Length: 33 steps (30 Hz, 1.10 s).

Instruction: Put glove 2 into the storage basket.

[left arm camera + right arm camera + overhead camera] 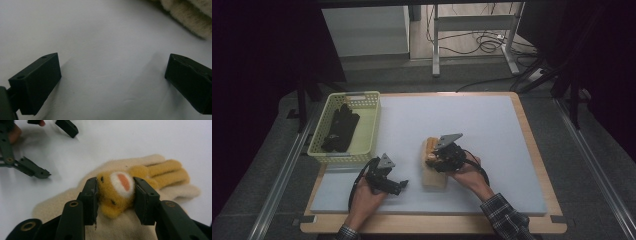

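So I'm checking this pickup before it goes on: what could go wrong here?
The right gripper pinches only the glove's fuzzy bear head, so a lift could slip off or stretch that patch. The rest of the glove may dangle and drag on the white mat toward the basket.

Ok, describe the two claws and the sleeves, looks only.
Both the left claw and the right claw are black, with blocky jaws, a grey three-cornered plate on top and a black trailing cable. The sleeves are dark plaid.
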Each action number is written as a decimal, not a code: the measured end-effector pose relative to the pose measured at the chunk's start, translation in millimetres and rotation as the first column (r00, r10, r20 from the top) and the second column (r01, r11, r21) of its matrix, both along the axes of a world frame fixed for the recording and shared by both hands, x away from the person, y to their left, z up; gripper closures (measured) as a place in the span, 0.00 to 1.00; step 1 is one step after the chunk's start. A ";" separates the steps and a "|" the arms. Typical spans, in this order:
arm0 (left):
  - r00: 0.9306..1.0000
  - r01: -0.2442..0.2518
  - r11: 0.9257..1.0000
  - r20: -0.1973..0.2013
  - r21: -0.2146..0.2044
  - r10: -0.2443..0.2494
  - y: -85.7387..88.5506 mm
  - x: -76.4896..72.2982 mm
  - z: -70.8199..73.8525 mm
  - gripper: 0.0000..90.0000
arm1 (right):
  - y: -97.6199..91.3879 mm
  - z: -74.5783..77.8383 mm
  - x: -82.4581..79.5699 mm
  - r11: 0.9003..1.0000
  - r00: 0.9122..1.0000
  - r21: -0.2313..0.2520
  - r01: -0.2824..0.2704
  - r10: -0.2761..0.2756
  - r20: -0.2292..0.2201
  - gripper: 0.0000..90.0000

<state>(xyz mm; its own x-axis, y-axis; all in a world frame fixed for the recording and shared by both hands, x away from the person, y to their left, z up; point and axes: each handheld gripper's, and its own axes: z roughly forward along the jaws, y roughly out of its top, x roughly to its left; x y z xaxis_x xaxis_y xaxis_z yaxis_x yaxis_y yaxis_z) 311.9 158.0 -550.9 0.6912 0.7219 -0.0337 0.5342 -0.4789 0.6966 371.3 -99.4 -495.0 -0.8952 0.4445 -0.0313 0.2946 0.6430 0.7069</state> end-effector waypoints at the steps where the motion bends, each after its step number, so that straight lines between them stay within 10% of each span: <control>1: 1.000 0.002 1.000 -0.001 0.001 -0.002 0.1 0.0 0.1 0.00 | -0.6 -2.2 0.4 1.000 1.000 -0.001 0.007 -0.007 0.001 0.60; 7: 1.000 0.003 1.000 -0.001 0.003 -0.003 0.2 0.1 0.1 0.00 | -5.5 -10.2 2.1 0.999 0.998 0.010 0.034 -0.034 -0.046 0.50; 16: 1.000 0.000 1.000 0.000 -0.001 0.000 -0.1 0.0 0.0 0.00 | -21.9 12.1 0.0 0.997 0.998 0.038 0.063 -0.063 -0.003 0.45; 28: 1.000 0.001 1.000 -0.003 0.001 -0.001 0.0 -0.1 0.1 0.00 | -62.4 -0.7 -10.2 0.995 0.995 0.021 0.099 -0.098 -0.031 0.96; 33: 1.000 0.001 1.000 -0.002 0.001 -0.001 0.0 0.0 0.0 0.00 | -69.0 -10.9 -22.7 0.996 0.995 0.039 0.083 -0.081 -0.065 0.98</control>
